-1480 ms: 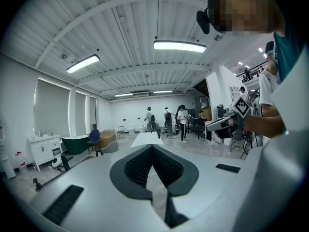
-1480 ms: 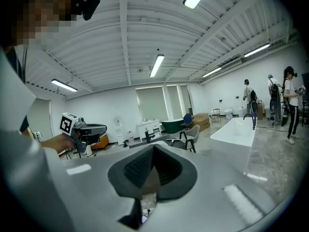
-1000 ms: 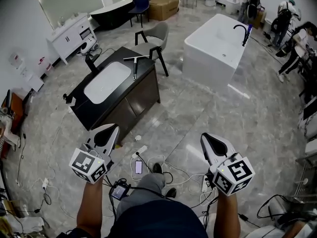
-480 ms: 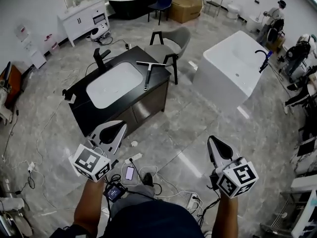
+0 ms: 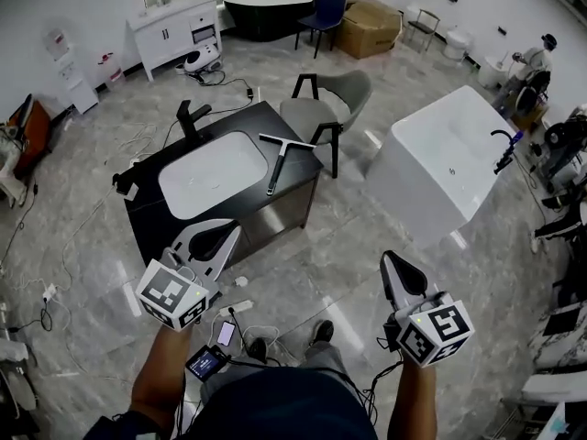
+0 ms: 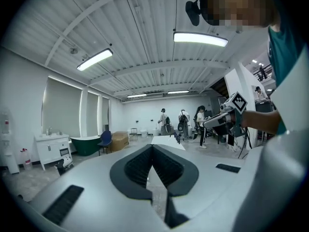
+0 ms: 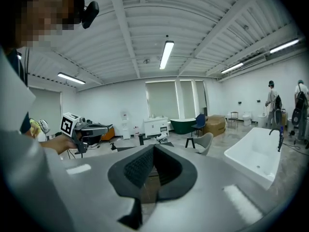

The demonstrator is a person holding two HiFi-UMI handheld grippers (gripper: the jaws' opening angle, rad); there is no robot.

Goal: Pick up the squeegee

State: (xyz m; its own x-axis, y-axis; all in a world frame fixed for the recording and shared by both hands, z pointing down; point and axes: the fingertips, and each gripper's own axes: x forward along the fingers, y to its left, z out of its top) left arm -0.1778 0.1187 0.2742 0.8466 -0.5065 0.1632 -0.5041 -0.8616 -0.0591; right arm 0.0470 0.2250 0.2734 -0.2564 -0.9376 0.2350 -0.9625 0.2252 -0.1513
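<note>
In the left gripper view the jaws of the left gripper [image 6: 152, 147] are pressed together, with nothing between them. The same is seen of the right gripper [image 7: 154, 147] in its own view. In the head view both grippers are held out low in the frame, left and right of centre.

The squeegee [image 5: 278, 160] lies in the upper centre of the head view, flat on the dark countertop [image 5: 249, 117] of a vanity cabinet. It sits just right of the white basin [image 5: 211, 172], with its blade toward the far edge and its handle running down toward the near edge. It is well apart from both grippers, and grey floor lies between.

The step in hand is judged to be the approach, with nothing yet grasped. The jaws would best be opened before the countertop is reached.

The handle is slim and lies flat, so it should be straddled across its width, fairly close to the blade so that the tool hangs balanced. The tips should be lowered almost onto the countertop before closing.

The black faucet [image 5: 189, 117] and the grey chair [image 5: 332, 99] beyond the far corner should be kept clear of. The cables [image 5: 252, 312] on the floor at bottom centre should be stepped over.
</note>
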